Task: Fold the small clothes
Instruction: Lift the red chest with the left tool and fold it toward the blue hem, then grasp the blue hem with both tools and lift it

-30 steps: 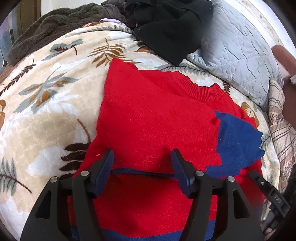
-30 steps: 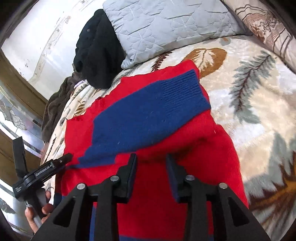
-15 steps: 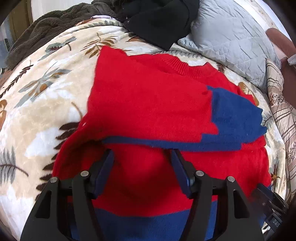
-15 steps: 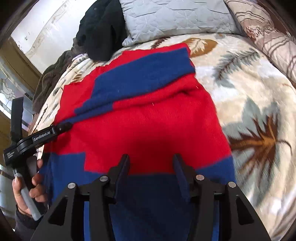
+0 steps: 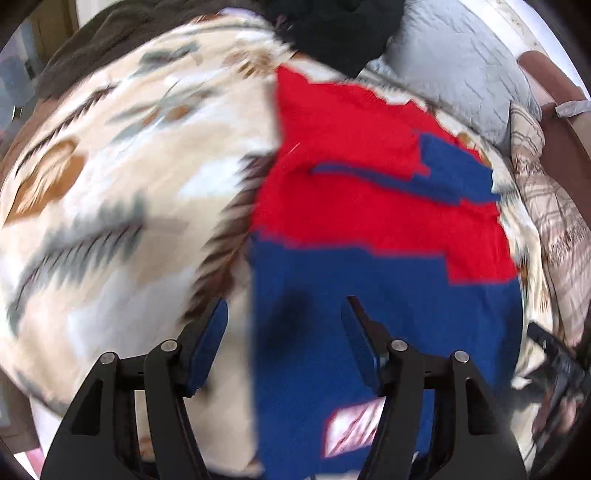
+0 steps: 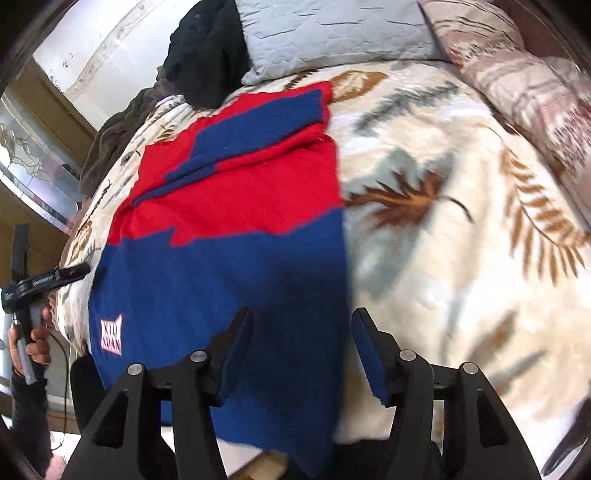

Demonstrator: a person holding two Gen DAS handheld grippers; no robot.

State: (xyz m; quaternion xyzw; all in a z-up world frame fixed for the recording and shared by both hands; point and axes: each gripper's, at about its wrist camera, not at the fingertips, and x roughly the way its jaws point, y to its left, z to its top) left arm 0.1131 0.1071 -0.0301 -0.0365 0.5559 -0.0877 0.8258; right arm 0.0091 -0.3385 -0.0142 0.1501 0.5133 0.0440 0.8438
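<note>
A red and blue knit sweater point(image 5: 369, 229) lies flat on the leaf-print blanket point(image 5: 122, 192), both sleeves folded across its chest, its blue hem toward me. It also shows in the right wrist view point(image 6: 229, 236). My left gripper point(image 5: 284, 328) is open and empty above the hem's left edge. My right gripper point(image 6: 301, 339) is open and empty above the hem's right edge. The left gripper also shows at the far left of the right wrist view point(image 6: 48, 277). The left wrist view is blurred by motion.
A grey quilted pillow point(image 6: 332, 33) and a black garment point(image 6: 207, 51) lie at the head of the bed. A patterned pillow point(image 6: 517, 85) lies at the right. A dark brown blanket point(image 5: 122, 26) lies at the far left.
Both grippers have pulled back from the sweater's chest to its hem and moved outward to its side edges. The right gripper's jaws have opened wider.
</note>
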